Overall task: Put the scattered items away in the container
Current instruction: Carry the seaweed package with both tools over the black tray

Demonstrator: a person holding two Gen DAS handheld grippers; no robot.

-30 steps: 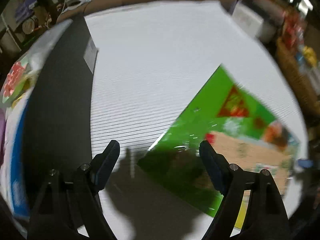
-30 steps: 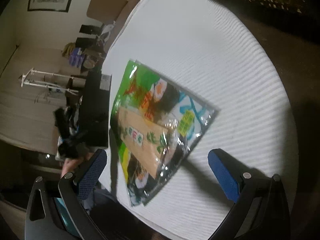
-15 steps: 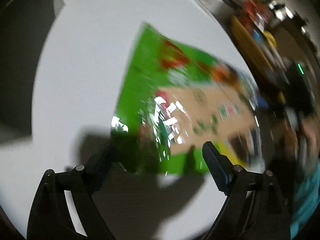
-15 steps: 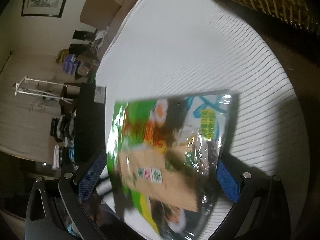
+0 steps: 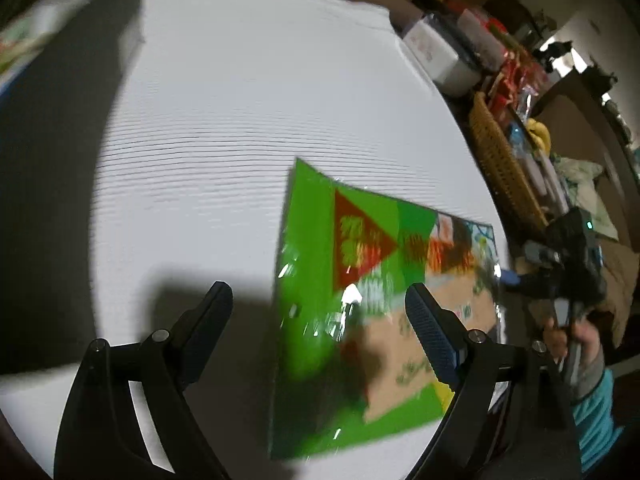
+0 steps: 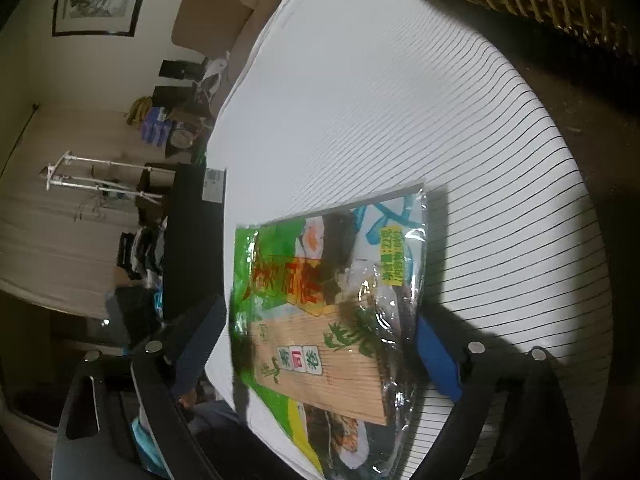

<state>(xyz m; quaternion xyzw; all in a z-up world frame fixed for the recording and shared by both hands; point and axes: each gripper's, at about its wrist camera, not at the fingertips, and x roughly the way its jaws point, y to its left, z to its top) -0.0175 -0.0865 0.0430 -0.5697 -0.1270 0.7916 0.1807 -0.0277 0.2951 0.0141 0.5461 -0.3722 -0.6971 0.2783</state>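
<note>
Left gripper [image 5: 318,314] sits low in its frame, angled steeply down, jaws just widened and standing open, while the right gripper [image 6: 320,340], lower centre of its own view, has jaws wide, just narrowing, a hand [image 5: 576,338] gripping it at right.

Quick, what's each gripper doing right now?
Left gripper: open, jaws just widened, holding nothing.
Right gripper: just closing around the snack packet; grip cannot be told.

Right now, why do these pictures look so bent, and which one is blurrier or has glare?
Both wrist views are fisheye, so the striped tablecloth curves and the corners go dark. Left wrist view: the green packet is smeared, with glints on its film. Right wrist view: sharper print, glare at the packet's edge, dark shadows beside the fingers.
</note>
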